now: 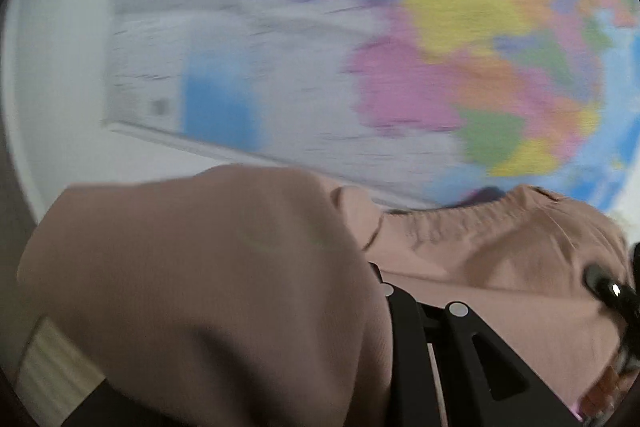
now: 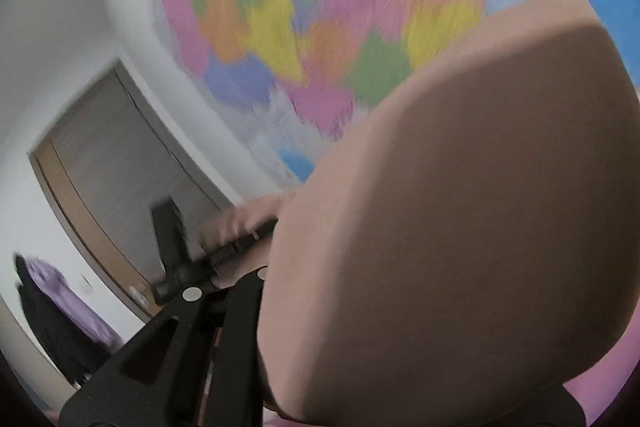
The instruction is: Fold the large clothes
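Observation:
A dusty-pink garment [image 1: 192,275] hangs lifted in front of a wall map. In the left wrist view its cloth drapes over my left gripper [image 1: 420,297] and hides the fingertips; the gripper is shut on the garment. A gathered elastic edge [image 1: 448,223] stretches right to my right gripper [image 1: 608,287], which also grips it. In the right wrist view the same garment [image 2: 460,207] covers one finger of my right gripper [image 2: 226,285], shut on the cloth. Further off, the left gripper [image 2: 240,245] holds the other end.
A large coloured wall map [image 1: 440,27] fills the background, blurred by motion. A grey door in a wooden frame [image 2: 120,163] is at the left. Dark and purple clothes [image 2: 60,299] hang beside it. A strip of pale floor [image 1: 52,367] shows at the lower left.

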### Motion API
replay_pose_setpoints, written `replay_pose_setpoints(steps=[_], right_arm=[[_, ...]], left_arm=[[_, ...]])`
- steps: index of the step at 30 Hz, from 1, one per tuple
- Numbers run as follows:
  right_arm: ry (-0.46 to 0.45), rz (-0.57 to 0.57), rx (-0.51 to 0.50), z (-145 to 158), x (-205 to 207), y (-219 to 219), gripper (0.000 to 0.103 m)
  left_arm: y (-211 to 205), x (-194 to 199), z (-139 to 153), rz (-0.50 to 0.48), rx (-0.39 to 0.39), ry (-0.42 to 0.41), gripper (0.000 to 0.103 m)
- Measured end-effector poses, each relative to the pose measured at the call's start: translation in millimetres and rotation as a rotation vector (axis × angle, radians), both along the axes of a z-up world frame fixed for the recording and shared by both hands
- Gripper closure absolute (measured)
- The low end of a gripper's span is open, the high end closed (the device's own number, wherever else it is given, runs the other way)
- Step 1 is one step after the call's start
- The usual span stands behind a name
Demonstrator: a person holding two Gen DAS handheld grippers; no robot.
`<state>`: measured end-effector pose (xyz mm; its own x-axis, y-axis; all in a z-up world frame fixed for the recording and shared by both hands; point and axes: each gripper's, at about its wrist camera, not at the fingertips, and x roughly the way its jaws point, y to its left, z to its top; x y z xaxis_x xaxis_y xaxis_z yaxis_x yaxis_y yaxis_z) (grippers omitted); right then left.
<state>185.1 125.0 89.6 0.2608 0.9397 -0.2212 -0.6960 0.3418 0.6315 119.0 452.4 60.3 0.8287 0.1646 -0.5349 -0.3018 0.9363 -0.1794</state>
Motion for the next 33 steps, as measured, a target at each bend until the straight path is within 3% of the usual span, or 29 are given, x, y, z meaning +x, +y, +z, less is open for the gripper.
replay_pose_setpoints(steps=[4, 6, 9, 10, 12, 14, 16, 17, 19, 20, 23, 26, 30, 31, 33], right_arm=[[0.158, 0.066, -0.178, -86.2, 9.2, 59.2, 0.084], [0.224, 0.070, -0.255, -121.6, 9.5, 66.7, 0.076], [0.283, 0.071, -0.235, -144.4, 10.1, 49.0, 0.062], [0.295, 0.073, -0.229, -145.6, 10.1, 39.2, 0.053], [0.281, 0.074, -0.234, -142.1, 10.0, 18.7, 0.050], [0.257, 0.044, -0.249, -138.4, 8.8, -1.8, 0.039], [0.252, 0.014, -0.224, -134.8, 8.4, -25.6, 0.041], [0.272, 0.027, -0.195, -133.7, 10.1, -34.8, 0.061], [0.272, 0.053, -0.210, -125.0, 9.8, -31.7, 0.092], [0.233, 0.063, -0.220, -115.5, 6.9, -29.1, 0.093], [0.143, 0.080, -0.244, -95.7, -3.7, -15.2, 0.094], [0.195, 0.074, -0.303, -112.1, -1.7, -3.9, 0.093], [0.261, 0.063, -0.339, -136.7, 0.8, -11.7, 0.077], [0.265, 0.052, -0.337, -136.5, 1.2, -15.7, 0.076], [0.257, 0.042, -0.339, -132.5, 0.6, -20.3, 0.073]], left_arm=[[54.6, 14.2, -83.5, 0.136, -0.041, 0.192, 0.088], [69.2, 14.6, -124.6, 0.163, -0.072, 0.280, 0.088], [77.2, 3.4, -134.5, 0.158, -0.107, 0.250, 0.084], [77.7, 2.5, -133.8, 0.157, -0.103, 0.249, 0.083], [80.0, 3.2, -134.7, 0.144, -0.099, 0.261, 0.082], [82.9, 2.7, -136.4, 0.141, -0.093, 0.263, 0.082], [88.7, 0.2, -137.6, 0.145, -0.108, 0.254, 0.083], [91.2, -0.5, -137.3, 0.149, -0.117, 0.250, 0.084], [99.2, 0.5, -133.7, 0.152, -0.115, 0.253, 0.086], [102.0, 2.0, -130.1, 0.155, -0.107, 0.253, 0.087], [112.2, -0.1, -123.5, 0.196, -0.128, 0.220, 0.087], [112.5, -2.8, -140.8, 0.226, -0.116, 0.264, 0.084], [105.8, -11.9, -145.9, 0.216, -0.078, 0.285, 0.063], [105.8, -13.7, -145.4, 0.210, -0.084, 0.294, 0.053], [104.7, -19.8, -143.0, 0.214, -0.068, 0.304, 0.047]])
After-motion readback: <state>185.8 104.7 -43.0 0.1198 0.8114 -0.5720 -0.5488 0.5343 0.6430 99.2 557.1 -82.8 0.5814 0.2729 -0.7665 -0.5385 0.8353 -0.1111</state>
